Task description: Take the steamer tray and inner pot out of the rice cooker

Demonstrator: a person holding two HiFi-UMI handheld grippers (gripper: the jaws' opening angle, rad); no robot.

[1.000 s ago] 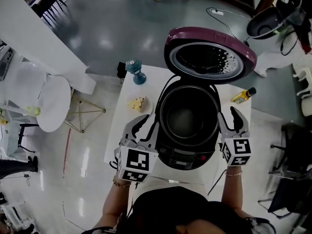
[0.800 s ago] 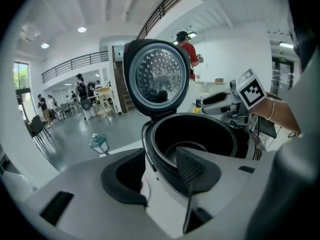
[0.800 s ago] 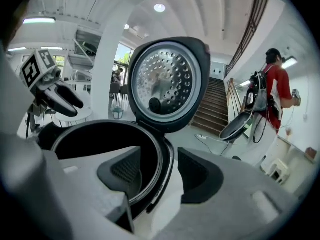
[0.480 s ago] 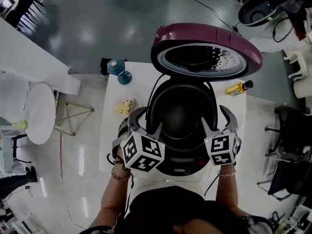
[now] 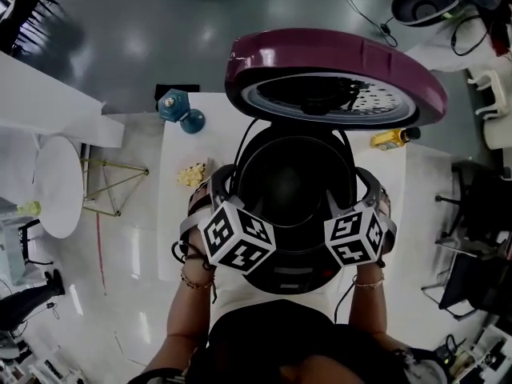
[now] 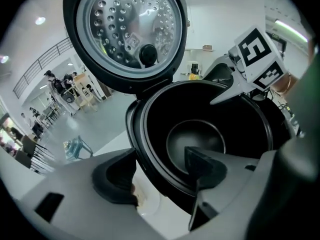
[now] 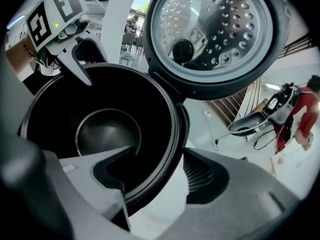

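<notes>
The rice cooker point(image 5: 294, 272) stands on a white table point(image 5: 171, 238) with its purple lid point(image 5: 336, 64) swung up. Its dark inner pot point(image 6: 200, 134) point(image 7: 100, 126) sits inside; I cannot make out a separate steamer tray. My left gripper point(image 5: 226, 189) point(image 6: 157, 161) straddles the pot's left rim, one jaw inside and one outside. Its jaws are opening and the pads are not pressing the rim. On the right rim my right gripper point(image 5: 352, 192) point(image 7: 155, 166) straddles the same way, open, with pads off the rim.
A teal dumbbell-like object point(image 5: 178, 110) and a small plate with yellow food point(image 5: 192, 174) lie left of the cooker. A yellow bottle point(image 5: 392, 138) lies at its right. The open lid overhangs the pot's far side. A round white table point(image 5: 56, 186) stands at the left.
Both grippers came down and in from beside the cooker's front onto its left and right rims. Both sets of jaws stand wider than before. The head view has moved closer to the cooker.
</notes>
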